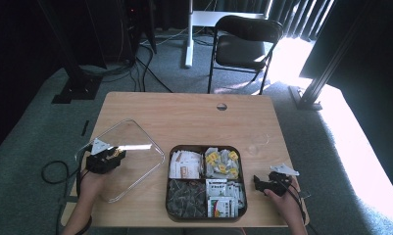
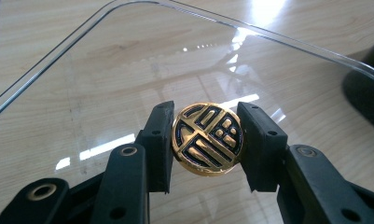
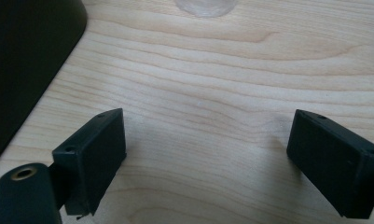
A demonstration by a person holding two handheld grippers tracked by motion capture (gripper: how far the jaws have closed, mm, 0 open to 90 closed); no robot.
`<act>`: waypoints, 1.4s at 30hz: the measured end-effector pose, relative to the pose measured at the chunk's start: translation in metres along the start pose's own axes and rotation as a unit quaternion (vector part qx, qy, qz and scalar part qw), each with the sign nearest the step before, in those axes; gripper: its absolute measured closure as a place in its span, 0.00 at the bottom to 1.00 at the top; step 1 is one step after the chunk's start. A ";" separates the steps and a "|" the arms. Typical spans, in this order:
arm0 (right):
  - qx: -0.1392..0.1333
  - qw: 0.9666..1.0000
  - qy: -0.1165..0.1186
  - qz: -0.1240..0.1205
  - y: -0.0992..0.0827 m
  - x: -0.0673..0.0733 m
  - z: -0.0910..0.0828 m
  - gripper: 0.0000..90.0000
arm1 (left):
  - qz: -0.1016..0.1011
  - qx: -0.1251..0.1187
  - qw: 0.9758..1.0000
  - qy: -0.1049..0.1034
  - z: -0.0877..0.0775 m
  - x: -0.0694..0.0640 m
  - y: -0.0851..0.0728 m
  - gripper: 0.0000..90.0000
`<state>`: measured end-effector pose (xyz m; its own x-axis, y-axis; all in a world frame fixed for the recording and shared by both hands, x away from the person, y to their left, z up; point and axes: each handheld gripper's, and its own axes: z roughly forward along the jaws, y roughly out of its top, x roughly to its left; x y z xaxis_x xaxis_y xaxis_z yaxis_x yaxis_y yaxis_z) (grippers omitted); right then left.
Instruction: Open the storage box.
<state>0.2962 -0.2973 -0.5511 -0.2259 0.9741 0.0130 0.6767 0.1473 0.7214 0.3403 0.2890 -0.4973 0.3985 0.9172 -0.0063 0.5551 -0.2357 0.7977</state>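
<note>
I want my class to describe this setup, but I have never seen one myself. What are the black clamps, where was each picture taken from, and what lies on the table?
A person sits at a wooden table holding a hand-worked clamp in each hand. The high view looks down from above; the other two pictures come from small cameras riding on each clamp, looking along its black jaws.

The left tool is shut on the round gold-and-black knob of a clear lid, which is over the table's left part. The right tool stands open over bare wood, holding nothing.

In the middle sits a dark tray with four compartments of small packets, probably tea bags or sachets; their print is too small to read.
</note>
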 end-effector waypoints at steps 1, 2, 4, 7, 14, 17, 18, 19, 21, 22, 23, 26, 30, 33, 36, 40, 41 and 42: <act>0.000 1.000 0.000 0.000 0.000 0.000 0.000 0.12 | 0.002 0.004 1.000 0.000 0.003 0.000 0.000 0.66; 0.000 1.000 0.000 0.000 0.000 0.000 0.000 0.12 | 0.002 0.006 1.000 0.001 0.005 0.000 0.000 0.66; 0.000 1.000 0.000 0.000 0.000 0.000 0.000 0.12 | -0.003 0.006 1.000 0.001 0.010 0.001 0.000 0.66; 0.000 1.000 0.000 0.000 0.000 0.000 0.000 0.12 | -0.014 0.002 1.000 -0.002 0.017 0.001 0.001 0.66; 0.000 1.000 0.000 0.000 0.000 0.000 0.000 0.12 | -0.017 0.003 1.000 0.002 0.033 -0.002 0.010 0.66; 0.000 1.000 0.000 0.000 0.000 0.000 0.000 0.12 | -0.025 0.003 1.000 0.006 0.041 -0.001 0.012 0.66; 0.000 1.000 0.000 0.000 0.000 0.000 0.000 0.12 | -0.029 0.002 1.000 0.005 0.044 -0.001 0.012 0.66; 0.000 1.000 0.000 0.000 0.000 0.000 0.000 0.12 | -0.029 0.006 1.000 0.006 0.046 0.000 0.012 0.66; 0.000 1.000 0.000 0.000 0.000 0.000 0.000 0.12 | -0.025 0.010 1.000 0.009 0.051 -0.002 0.014 0.66; 0.000 1.000 0.000 0.000 0.000 0.000 0.000 0.12 | -0.024 0.013 1.000 0.009 0.053 -0.003 0.015 0.66; 0.000 1.000 0.000 0.000 0.000 0.000 0.000 0.12 | -0.024 0.013 1.000 0.009 0.053 -0.003 0.015 0.66; 0.000 1.000 0.000 0.000 0.000 0.000 0.000 0.12 | -0.018 0.020 1.000 0.009 0.059 -0.006 0.017 0.65; 0.000 1.000 0.000 0.000 0.000 0.000 0.000 0.12 | -0.022 0.026 0.999 0.007 0.065 -0.007 0.019 0.65; 0.000 1.000 0.000 0.000 0.000 0.000 0.000 0.12 | -0.025 0.029 0.999 0.000 0.067 -0.005 0.019 0.65; 0.000 1.000 0.000 0.000 0.000 0.000 0.000 0.12 | -0.025 0.030 0.999 -0.001 0.069 -0.004 0.019 0.65; 0.000 1.000 0.000 0.000 0.000 0.000 0.000 0.12 | -0.031 0.036 0.999 -0.002 0.071 -0.001 0.018 0.65; 0.000 1.000 0.000 0.000 0.000 0.000 0.000 0.12 | -0.031 0.038 0.999 0.000 0.072 -0.002 0.018 0.65; 0.000 1.000 0.000 0.000 0.000 0.000 0.000 0.12 | -0.030 0.040 0.999 0.000 0.073 -0.001 0.017 0.65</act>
<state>0.2962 -0.2973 -0.5511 -0.2258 0.9741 0.0132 0.6768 0.1471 0.7213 0.4028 0.2603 -0.5275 0.3622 0.9306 -0.0535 0.6343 -0.2040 0.7457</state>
